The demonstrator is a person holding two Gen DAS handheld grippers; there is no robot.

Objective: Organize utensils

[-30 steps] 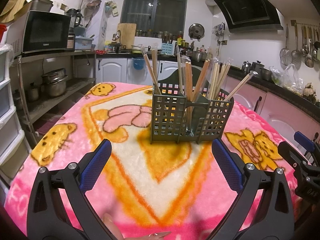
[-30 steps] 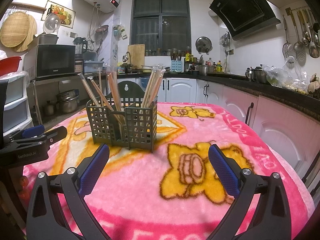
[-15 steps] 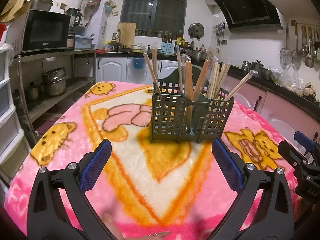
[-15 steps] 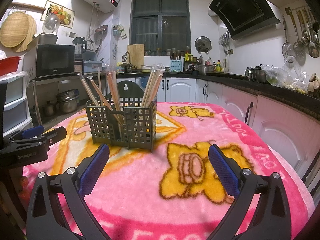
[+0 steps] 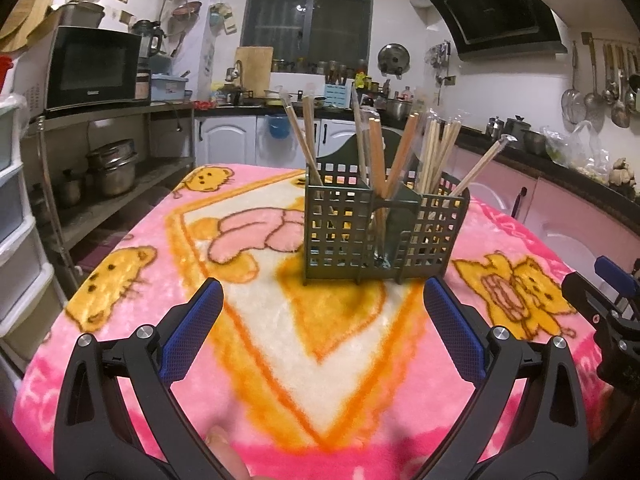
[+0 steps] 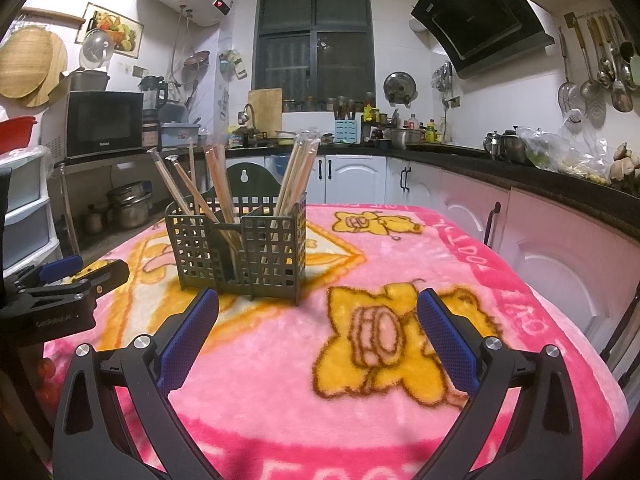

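Note:
A dark green grid utensil caddy stands on the pink cartoon blanket that covers the table. Several wooden chopsticks stand upright or leaning in its compartments. It also shows in the right wrist view, with the chopsticks in it. My left gripper is open and empty, a short way in front of the caddy. My right gripper is open and empty, in front of the caddy and to its right. Each gripper shows at the edge of the other's view.
A metal shelf with a microwave and pots stands to the left of the table. Kitchen counters with pink cabinets run along the right. A white drawer unit stands at the near left.

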